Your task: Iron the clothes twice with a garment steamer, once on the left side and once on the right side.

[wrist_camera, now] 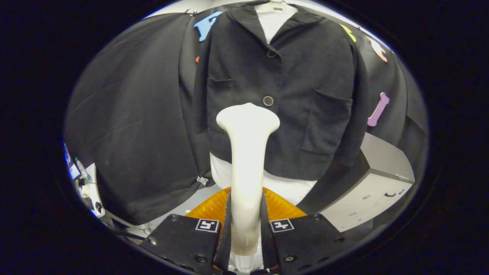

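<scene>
A black buttoned jacket [290,95] hangs over a white shirt [273,21] on a hanger, straight ahead of the fingers. My gripper [246,214] is shut on the cream handle of the garment steamer [247,152], which rises upright from between both fingers. The steamer's wide head [248,118] sits over the jacket's lower left half, just below and left of the middle button [268,101]. I cannot tell whether the head touches the cloth. The white shirt's hem [282,187] shows below the jacket.
An orange ribbed object [280,208] lies just beyond the fingers, under the shirt hem. A grey box-like unit [378,183] stands to the right of the jacket. Small bottles and white gear [86,183] stand far off to the left.
</scene>
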`<state>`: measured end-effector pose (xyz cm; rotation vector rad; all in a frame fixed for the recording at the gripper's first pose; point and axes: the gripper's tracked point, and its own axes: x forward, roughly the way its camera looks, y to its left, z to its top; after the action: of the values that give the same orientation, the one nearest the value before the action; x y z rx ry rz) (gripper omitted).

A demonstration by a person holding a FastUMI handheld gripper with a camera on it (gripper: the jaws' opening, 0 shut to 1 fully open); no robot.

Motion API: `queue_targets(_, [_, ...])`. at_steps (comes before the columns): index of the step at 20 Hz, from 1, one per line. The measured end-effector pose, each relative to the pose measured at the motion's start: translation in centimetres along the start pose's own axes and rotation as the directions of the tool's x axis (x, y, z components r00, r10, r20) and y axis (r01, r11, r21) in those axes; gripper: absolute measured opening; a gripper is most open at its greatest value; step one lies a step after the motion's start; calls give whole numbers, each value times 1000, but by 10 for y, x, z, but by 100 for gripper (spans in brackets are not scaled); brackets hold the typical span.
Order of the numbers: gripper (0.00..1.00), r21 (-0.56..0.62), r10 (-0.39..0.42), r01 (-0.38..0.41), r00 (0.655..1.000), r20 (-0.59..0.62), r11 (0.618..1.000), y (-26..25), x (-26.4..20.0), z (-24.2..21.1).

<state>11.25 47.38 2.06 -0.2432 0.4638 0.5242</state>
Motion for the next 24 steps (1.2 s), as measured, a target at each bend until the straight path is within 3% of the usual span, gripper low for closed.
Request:
queue_targets(11, [35, 135, -97, 94, 995, 20, 986, -129, -72, -40])
queue_targets(24, [36, 312, -243, 238, 970, -24, 920, -325, -193, -158])
